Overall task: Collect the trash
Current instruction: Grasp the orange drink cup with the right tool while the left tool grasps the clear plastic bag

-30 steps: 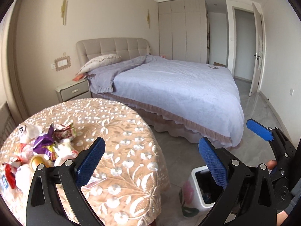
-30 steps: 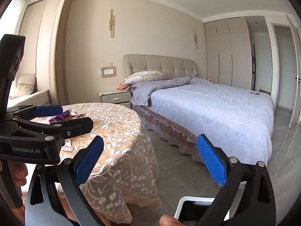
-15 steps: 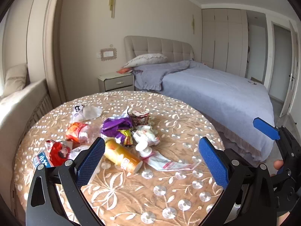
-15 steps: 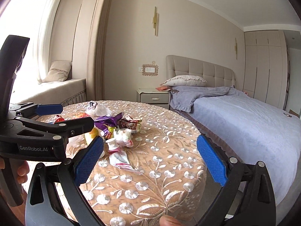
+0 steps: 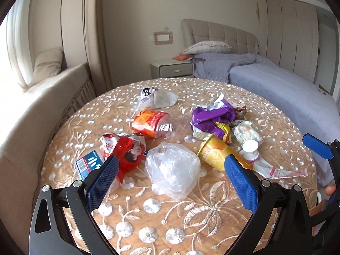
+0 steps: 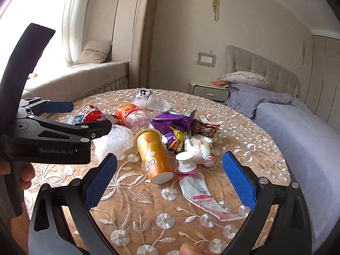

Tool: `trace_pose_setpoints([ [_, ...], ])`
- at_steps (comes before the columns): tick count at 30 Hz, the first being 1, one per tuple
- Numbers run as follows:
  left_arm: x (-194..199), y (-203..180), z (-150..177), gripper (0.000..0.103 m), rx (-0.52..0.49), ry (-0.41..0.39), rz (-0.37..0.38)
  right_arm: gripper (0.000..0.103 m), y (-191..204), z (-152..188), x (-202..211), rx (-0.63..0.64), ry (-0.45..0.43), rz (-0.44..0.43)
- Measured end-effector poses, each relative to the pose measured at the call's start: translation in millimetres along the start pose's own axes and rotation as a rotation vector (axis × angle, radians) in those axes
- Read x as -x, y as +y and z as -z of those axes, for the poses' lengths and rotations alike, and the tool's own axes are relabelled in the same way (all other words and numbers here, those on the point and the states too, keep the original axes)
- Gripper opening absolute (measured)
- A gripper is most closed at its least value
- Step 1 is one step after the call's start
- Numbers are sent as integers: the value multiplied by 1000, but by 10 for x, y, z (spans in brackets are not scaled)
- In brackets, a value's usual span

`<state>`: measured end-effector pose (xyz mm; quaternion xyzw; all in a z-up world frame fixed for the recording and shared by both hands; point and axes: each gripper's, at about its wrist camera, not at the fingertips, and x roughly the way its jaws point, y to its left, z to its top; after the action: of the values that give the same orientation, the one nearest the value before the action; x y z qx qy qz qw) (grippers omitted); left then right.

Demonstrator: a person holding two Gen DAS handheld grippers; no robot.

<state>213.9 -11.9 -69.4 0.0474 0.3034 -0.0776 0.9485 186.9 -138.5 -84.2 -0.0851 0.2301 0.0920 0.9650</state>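
Trash lies on a round table with an embroidered cloth point(image 5: 191, 223). My left gripper point(image 5: 170, 163) is open just above a clear plastic bag point(image 5: 173, 170). Around the bag lie a red wrapper point(image 5: 125, 150), a crushed orange-labelled bottle point(image 5: 153, 123), a purple wrapper point(image 5: 212, 119) and an orange paper cup point(image 5: 214, 156) on its side. My right gripper point(image 6: 170, 160) is open and empty, hovering near the orange cup point(image 6: 153, 155) and a flattened white tube point(image 6: 197, 191). The left gripper point(image 6: 82, 116) shows at the left, beside the clear bag point(image 6: 114, 140).
A white bag with a cartoon face point(image 5: 155, 98) lies at the table's far side and a blue card point(image 5: 89, 165) near its left edge. A bed point(image 5: 286, 85) stands to the right, a nightstand point(image 5: 172, 69) behind, a window seat point(image 5: 31, 106) to the left.
Both views swung left, away from the bed and the floor bin, and came in over the table's trash. Both grippers stayed open and empty.
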Motion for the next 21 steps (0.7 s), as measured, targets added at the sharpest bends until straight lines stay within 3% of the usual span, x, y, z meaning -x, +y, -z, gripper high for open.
trace_pose_setpoints([
  [3,-221,44,38,98,-40,48,-6,98,125,7,-226,40,74,-37],
  [4,-291,47,40,98,-59,59,-2,98,157,-1,-325,54,134,-63],
  [7,-470,19,11,98,-106,100,21,90,160,-3,-549,52,256,-132],
  [9,-552,24,-11,98,-123,117,29,85,128,-32,-615,37,276,-148],
  [13,-702,28,-55,95,-118,160,86,81,193,-80,-737,128,263,-62],
  [15,-793,-20,-36,79,-135,195,117,75,264,-62,-831,173,295,-54],
  [18,-893,-75,38,57,-143,238,125,42,359,-10,-965,229,358,-54],
  [21,-793,-82,53,47,-129,212,110,42,311,-7,-916,214,343,-59],
])
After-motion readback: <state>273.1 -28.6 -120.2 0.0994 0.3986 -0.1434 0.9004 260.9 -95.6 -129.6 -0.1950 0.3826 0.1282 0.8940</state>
